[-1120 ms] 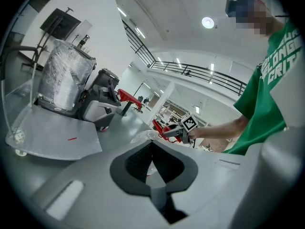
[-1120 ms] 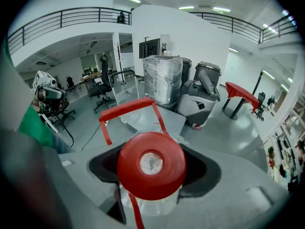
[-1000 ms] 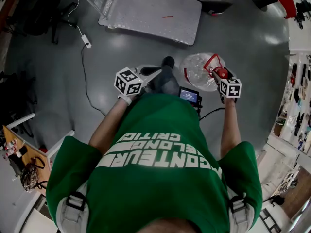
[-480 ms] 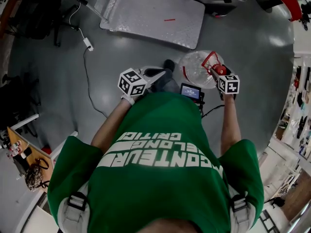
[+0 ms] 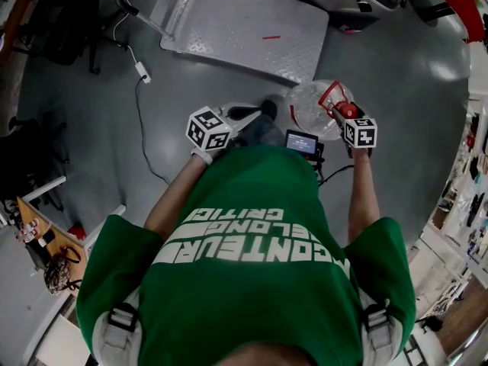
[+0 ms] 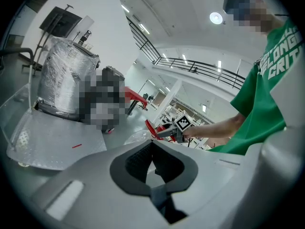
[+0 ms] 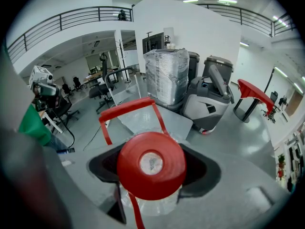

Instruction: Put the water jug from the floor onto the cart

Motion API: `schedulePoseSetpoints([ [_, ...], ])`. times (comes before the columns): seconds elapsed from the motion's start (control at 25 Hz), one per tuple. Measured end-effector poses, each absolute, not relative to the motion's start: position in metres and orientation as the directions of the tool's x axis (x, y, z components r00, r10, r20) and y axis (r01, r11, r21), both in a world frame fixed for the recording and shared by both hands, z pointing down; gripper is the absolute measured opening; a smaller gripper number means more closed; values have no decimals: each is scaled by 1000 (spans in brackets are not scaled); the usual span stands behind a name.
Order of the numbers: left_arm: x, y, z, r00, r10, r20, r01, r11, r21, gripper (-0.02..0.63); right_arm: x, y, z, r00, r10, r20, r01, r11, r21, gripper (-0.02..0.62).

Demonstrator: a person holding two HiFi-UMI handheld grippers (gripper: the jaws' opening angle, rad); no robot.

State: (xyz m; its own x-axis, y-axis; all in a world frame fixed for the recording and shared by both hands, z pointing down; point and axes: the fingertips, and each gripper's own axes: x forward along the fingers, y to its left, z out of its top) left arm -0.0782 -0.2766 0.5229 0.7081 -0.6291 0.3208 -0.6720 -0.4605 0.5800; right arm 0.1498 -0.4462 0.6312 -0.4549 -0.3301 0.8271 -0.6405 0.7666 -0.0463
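Note:
The clear water jug [image 5: 309, 107] with a red cap [image 7: 151, 165] and a red carry handle [image 7: 127, 109] hangs tilted in front of my right side. My right gripper [image 5: 341, 113] is shut on its neck just under the cap. The jug's near edge is close to the front corner of the grey flat cart deck [image 5: 244, 23], which also shows behind the handle as the cart [image 7: 157, 120]. My left gripper [image 5: 245, 113] is shut and holds nothing, just left of the jug [image 6: 139, 136]; its jaws [image 6: 153, 160] meet with no gap.
A white power strip [image 5: 142, 72] and its cable lie on the grey floor to the left of the cart. A wrapped pallet load [image 7: 167, 75] and a grey floor machine [image 7: 209, 97] stand behind the cart. An office chair [image 5: 65, 17] is at far left.
I have stepped closer to the cart: its deck sits lower and nearer in the head view, and the jug in my right gripper is now almost at its front corner.

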Motion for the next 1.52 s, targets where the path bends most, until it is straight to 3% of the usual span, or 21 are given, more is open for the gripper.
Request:
schedulePoseSetpoints([
  [1.16,-81,-385,519,581,-734,352,-745,-306,592,11,84,-589,647,-524,-262,810,-551,830,-88,305],
  [1.52,-111,-395,519,556,-754,350,-748,-272,605,11,57,-598,649,-517,-243,821,-522,849,-77,307],
])
